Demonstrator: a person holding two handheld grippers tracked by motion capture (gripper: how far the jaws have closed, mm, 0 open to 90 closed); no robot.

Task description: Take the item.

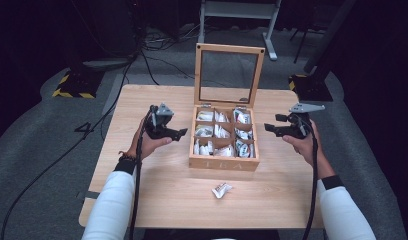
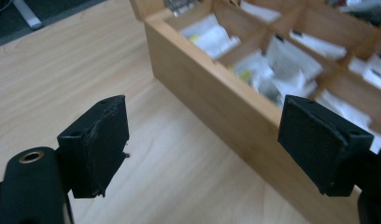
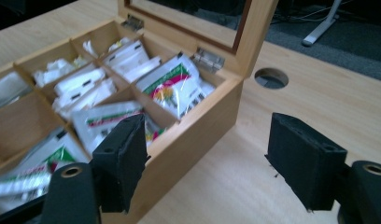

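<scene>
My left gripper [image 1: 179,134] and right gripper [image 1: 268,128] flank the tea box [image 1: 223,163] mid-counter [image 1: 157,185], fingers [image 2: 97,144] spread wide on both, nothing held. Risks, imo: a finger catches the thin dividers or knocks the upright glass lid [image 1: 228,75] shut; the slick, crinkly sachets [image 3: 172,88] slip or come up two at a time. Box is smooth pale wood w/ square compartments. One loose tea bag [image 1: 221,189] lies in front of it.
</scene>
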